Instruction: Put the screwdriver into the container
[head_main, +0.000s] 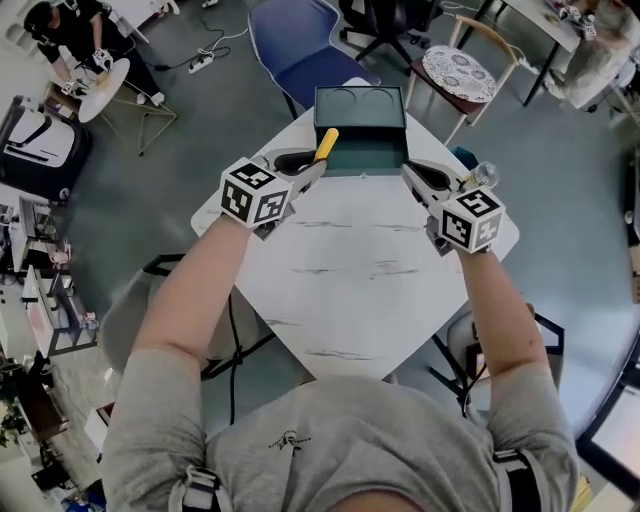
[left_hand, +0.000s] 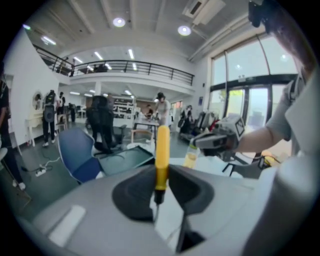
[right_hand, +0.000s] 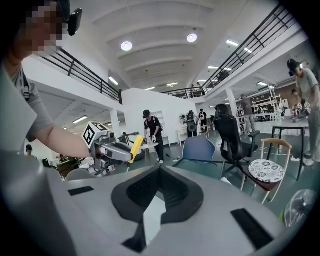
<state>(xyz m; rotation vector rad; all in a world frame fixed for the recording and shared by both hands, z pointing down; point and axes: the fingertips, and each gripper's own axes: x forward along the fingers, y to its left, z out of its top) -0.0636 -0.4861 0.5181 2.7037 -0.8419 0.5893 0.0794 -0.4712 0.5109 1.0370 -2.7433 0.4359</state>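
My left gripper (head_main: 312, 166) is shut on a screwdriver (head_main: 326, 144). Its yellow handle sticks out past the fingertips toward the left front corner of the dark green container (head_main: 362, 158), which stands open at the table's far edge with its lid raised. In the left gripper view the screwdriver (left_hand: 162, 152) stands upright between the pads, its thin shaft down in the jaws. My right gripper (head_main: 408, 173) hovers by the container's right front corner. In its own view the right gripper (right_hand: 160, 171) has its tips together with nothing between them, and the left gripper (right_hand: 120, 150) shows with the screwdriver (right_hand: 135, 148).
A clear plastic bottle (head_main: 486, 176) stands on the white table (head_main: 360, 280) just right of my right gripper. Beyond the container are a blue chair (head_main: 300, 45) and a wooden chair with a patterned cushion (head_main: 458, 72). Several people stand in the background.
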